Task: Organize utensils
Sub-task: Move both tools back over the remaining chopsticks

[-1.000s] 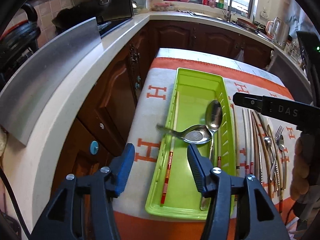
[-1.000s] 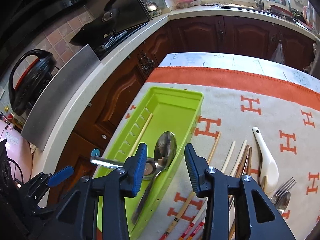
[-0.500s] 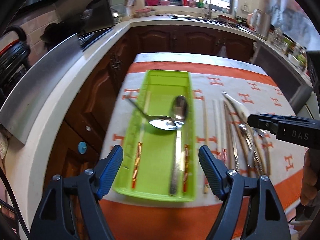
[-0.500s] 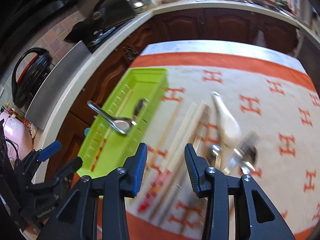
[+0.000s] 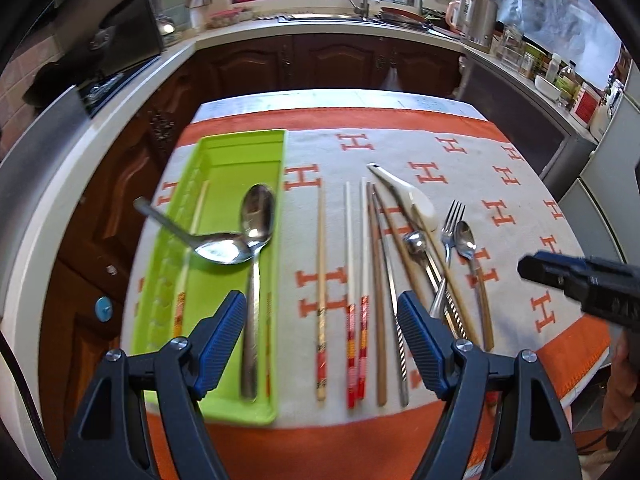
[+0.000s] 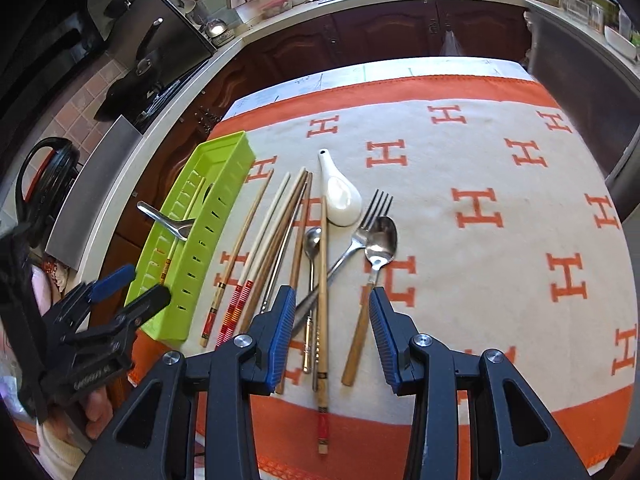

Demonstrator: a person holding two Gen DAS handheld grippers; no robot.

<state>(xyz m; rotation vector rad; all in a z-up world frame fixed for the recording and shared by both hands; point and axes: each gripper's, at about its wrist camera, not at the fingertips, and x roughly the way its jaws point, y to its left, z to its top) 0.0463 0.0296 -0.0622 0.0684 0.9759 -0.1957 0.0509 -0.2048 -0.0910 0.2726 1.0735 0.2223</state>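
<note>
A lime green tray (image 5: 240,148) lies on the left of the orange-and-white cloth. It holds two metal spoons (image 5: 258,216) and red-tipped chopsticks (image 5: 182,280). To its right lie several loose chopsticks (image 5: 356,280), a white ceramic spoon (image 5: 416,204), a fork (image 5: 450,224) and a wood-handled spoon (image 5: 466,240). My left gripper (image 5: 320,344) hovers over the tray's right wall and the chopsticks; its jaws are closing, with nothing held. My right gripper (image 6: 332,336) stands open above the fork (image 6: 368,220) and the wood-handled spoon (image 6: 380,240), gripping nothing.
The cloth (image 6: 480,160) covers a small table with a drop on every side. Dark wooden cabinets and a white counter (image 5: 320,32) with a sink wrap the far side. A stove (image 6: 160,64) stands to the left. A hand (image 6: 96,408) holds the left gripper.
Both grippers have swung right, from over the tray to over the loose utensils. The left jaws stand wider than a second ago. The utensils lie as before.
</note>
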